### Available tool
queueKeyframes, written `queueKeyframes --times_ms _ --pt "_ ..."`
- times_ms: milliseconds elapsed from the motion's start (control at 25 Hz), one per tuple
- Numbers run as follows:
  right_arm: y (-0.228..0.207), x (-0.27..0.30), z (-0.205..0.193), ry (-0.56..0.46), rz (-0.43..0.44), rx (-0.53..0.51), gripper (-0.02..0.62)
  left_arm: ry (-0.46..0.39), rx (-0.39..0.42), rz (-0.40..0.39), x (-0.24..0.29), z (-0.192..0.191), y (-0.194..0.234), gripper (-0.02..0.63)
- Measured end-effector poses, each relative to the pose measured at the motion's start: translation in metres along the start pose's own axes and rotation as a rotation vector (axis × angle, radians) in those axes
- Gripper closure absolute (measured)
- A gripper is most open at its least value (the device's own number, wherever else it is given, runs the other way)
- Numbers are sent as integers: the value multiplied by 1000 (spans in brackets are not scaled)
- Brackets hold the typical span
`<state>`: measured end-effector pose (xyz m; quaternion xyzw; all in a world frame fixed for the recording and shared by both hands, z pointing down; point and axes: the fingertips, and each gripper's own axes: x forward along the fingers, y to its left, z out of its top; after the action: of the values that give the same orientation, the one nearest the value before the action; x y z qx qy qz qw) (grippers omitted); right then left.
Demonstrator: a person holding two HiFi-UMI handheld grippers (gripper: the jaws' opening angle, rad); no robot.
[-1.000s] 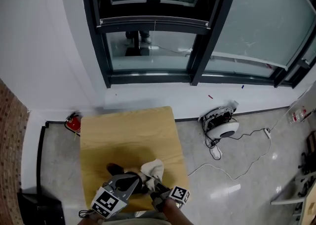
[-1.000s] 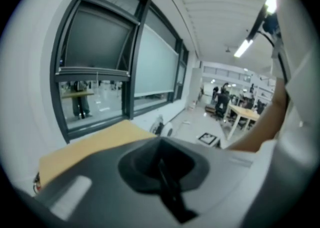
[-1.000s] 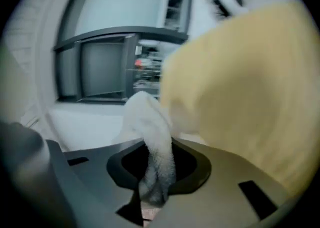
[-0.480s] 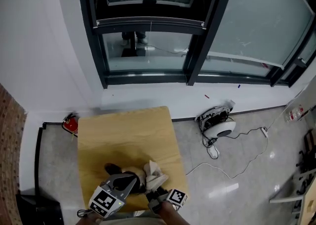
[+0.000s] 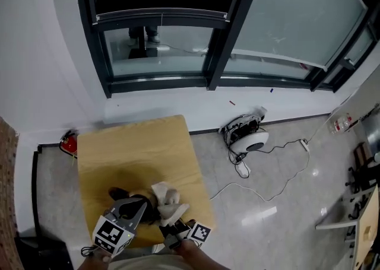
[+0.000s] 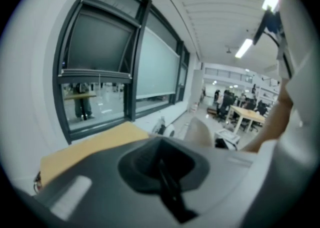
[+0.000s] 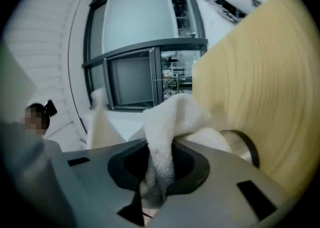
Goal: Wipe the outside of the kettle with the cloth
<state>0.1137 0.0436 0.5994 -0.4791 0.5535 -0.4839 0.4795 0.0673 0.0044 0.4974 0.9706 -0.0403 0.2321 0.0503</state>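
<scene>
A dark kettle [image 5: 126, 196] stands near the front edge of the wooden table [image 5: 133, 150]. Bunched against the kettle's right side is a white cloth [image 5: 165, 196]. My right gripper [image 5: 173, 222] is shut on the cloth; in the right gripper view the cloth [image 7: 167, 122] rises out of the right gripper [image 7: 157, 172], with the kettle's rounded body [image 7: 243, 148] just behind it. My left gripper [image 5: 138, 208] sits over the kettle's near side, hiding part of it. In the left gripper view the left gripper [image 6: 162, 164] is shut with nothing seen between its jaws.
The table stands in a corner by a white wall and dark-framed windows [image 5: 160, 43]. A red object [image 5: 69, 142] lies on the floor left of the table. To the right, a white round device [image 5: 249, 139] and its cable [image 5: 279, 174] lie on the grey floor.
The head view has swung, so everything sits further left and lower. The cloth has shifted slightly along the kettle with the right gripper. Both grippers stay shut.
</scene>
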Motion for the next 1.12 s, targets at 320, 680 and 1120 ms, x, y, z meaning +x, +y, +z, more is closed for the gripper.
queueKeyframes --times_ms 320,680,1120 --pt "-56 -57 -77 622 -333 83 526 48 -181 -97 1 -4 3 609" --pt "11 -28 -174 1009 -155 -70 526 165 -300 -204 19 -10 94 609" --pt "13 -39 -11 295 -125 -7 526 -23 -674 -140 -43 -35 47 620"
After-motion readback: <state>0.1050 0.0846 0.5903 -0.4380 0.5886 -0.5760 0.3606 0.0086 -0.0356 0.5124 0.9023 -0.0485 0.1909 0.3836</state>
